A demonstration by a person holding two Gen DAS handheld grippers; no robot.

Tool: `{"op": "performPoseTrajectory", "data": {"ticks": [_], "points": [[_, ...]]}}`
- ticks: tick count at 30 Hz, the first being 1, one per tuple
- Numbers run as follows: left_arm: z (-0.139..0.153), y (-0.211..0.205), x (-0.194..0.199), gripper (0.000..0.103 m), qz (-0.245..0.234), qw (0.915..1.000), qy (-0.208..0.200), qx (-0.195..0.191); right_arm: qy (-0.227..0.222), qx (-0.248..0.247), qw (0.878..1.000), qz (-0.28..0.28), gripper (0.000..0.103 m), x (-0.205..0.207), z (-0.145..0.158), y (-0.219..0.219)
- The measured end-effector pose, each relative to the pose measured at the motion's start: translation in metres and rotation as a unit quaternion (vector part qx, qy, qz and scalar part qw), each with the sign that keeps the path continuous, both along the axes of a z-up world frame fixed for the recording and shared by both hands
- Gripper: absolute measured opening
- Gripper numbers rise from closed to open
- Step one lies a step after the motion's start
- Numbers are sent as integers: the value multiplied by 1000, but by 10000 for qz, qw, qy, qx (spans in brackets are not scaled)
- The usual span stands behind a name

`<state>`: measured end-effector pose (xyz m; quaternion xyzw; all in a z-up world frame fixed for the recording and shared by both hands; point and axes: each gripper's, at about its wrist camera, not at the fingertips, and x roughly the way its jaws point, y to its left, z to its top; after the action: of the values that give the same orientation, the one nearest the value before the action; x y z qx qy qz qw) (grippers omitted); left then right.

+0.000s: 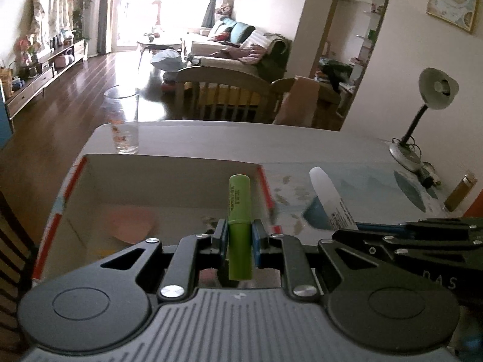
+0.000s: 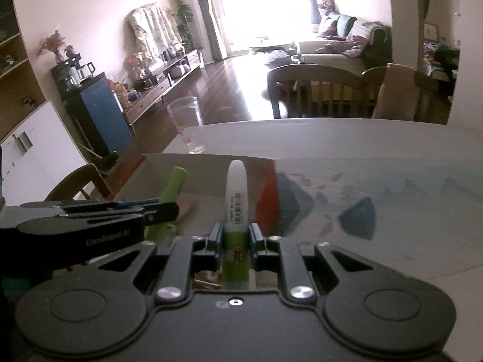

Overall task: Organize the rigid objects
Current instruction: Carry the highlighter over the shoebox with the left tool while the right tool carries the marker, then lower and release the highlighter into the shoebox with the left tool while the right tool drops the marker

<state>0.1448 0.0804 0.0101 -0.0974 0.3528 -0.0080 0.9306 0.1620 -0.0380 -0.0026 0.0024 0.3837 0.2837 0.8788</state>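
My left gripper [image 1: 239, 235] is shut on a green tube [image 1: 239, 211] that stands upright between the pads, above the open cardboard box [image 1: 169, 166]. My right gripper [image 2: 236, 238] is shut on a white and green tube [image 2: 237, 199], held upright near the box's right wall [image 2: 268, 193]. The right gripper shows in the left wrist view [image 1: 407, 235] with its white tube [image 1: 329, 199], just right of the box. The left gripper [image 2: 90, 220] and green tube [image 2: 173, 187] show at the left of the right wrist view. A pink object [image 1: 132, 226] lies on the box floor.
A clear drinking glass [image 1: 123, 123] stands on the table beyond the box. A desk lamp [image 1: 422, 120] stands at the table's right end. A patterned mat [image 2: 362, 199] covers the table right of the box. Wooden chairs [image 1: 223, 93] stand behind the table.
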Motion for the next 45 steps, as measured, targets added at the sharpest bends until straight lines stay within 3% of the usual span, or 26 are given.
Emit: {"op": "performPoseTrajectory", "data": {"ticks": [13, 21, 38, 45], "points": [[-18, 70, 11, 16, 277, 9994, 217, 72, 143, -121, 9997, 176, 16, 14, -23, 69], [-50, 107, 24, 16, 459, 9973, 574, 71, 627, -434, 9968, 233, 17, 36, -60, 98], [-97, 109, 45, 16, 199, 9909, 1243, 478, 837, -919, 9915, 384, 17, 48, -93, 119], [-107, 111, 50, 16, 179, 9871, 1539, 413, 972, -993, 9894, 414, 20, 51, -101, 118]]}}
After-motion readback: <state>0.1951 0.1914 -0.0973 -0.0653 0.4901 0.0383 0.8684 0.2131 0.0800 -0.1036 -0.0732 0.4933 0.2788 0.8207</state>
